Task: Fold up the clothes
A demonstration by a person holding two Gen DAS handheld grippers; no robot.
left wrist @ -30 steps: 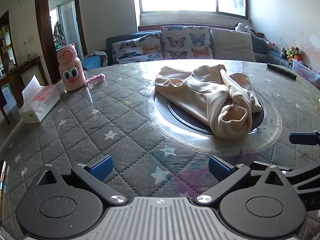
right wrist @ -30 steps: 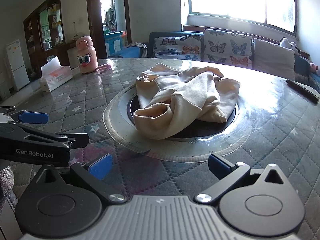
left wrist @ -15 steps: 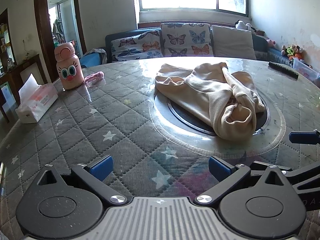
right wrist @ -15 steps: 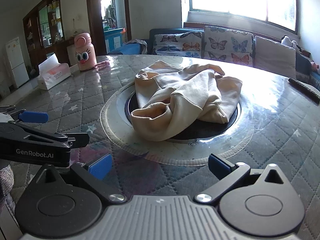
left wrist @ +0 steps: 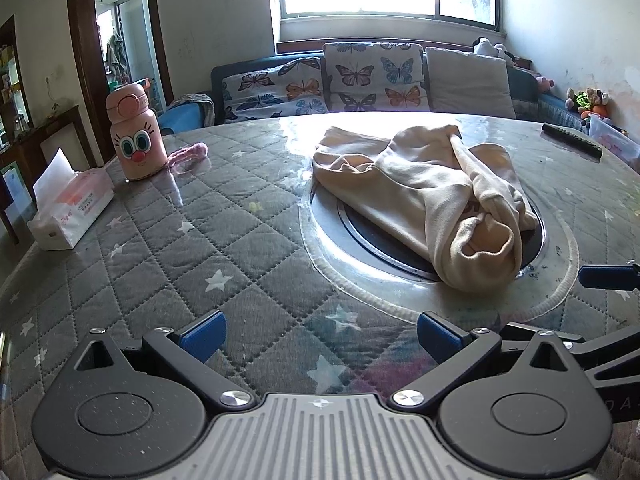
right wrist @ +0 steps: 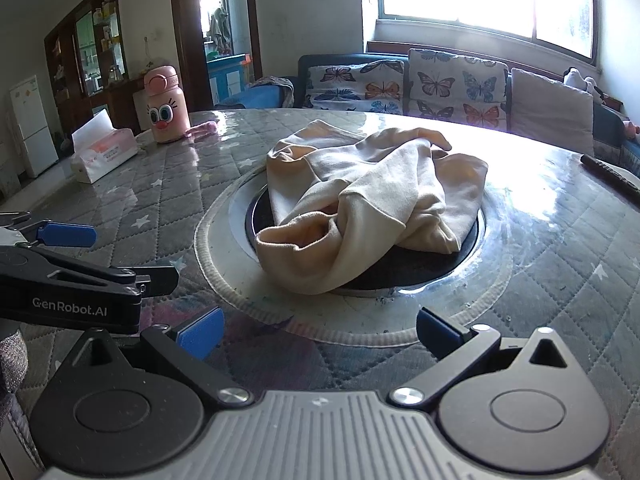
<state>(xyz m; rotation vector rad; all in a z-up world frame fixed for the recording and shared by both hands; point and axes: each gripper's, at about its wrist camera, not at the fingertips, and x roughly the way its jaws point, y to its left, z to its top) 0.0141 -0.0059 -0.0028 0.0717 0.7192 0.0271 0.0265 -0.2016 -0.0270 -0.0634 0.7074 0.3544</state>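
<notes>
A crumpled cream garment (left wrist: 424,196) lies in a heap on the round hotplate at the middle of the table; it also shows in the right wrist view (right wrist: 368,200). My left gripper (left wrist: 320,334) is open and empty, low over the table, short of the garment and to its left. My right gripper (right wrist: 318,332) is open and empty, just short of the garment's near edge. A blue tip of the right gripper shows at the right edge of the left wrist view, and the left gripper's fingers (right wrist: 68,236) show at the left of the right wrist view.
The round table has a grey quilted star cover (left wrist: 200,240) under glass. A pink cartoon bottle (left wrist: 136,136), a pink strap and a tissue box (left wrist: 72,208) stand at the far left. A black remote (left wrist: 572,140) lies at the far right. A sofa with butterfly cushions (left wrist: 360,76) stands behind.
Both grippers have moved a little forward toward the garment. Both stay open and the garment has not moved.
</notes>
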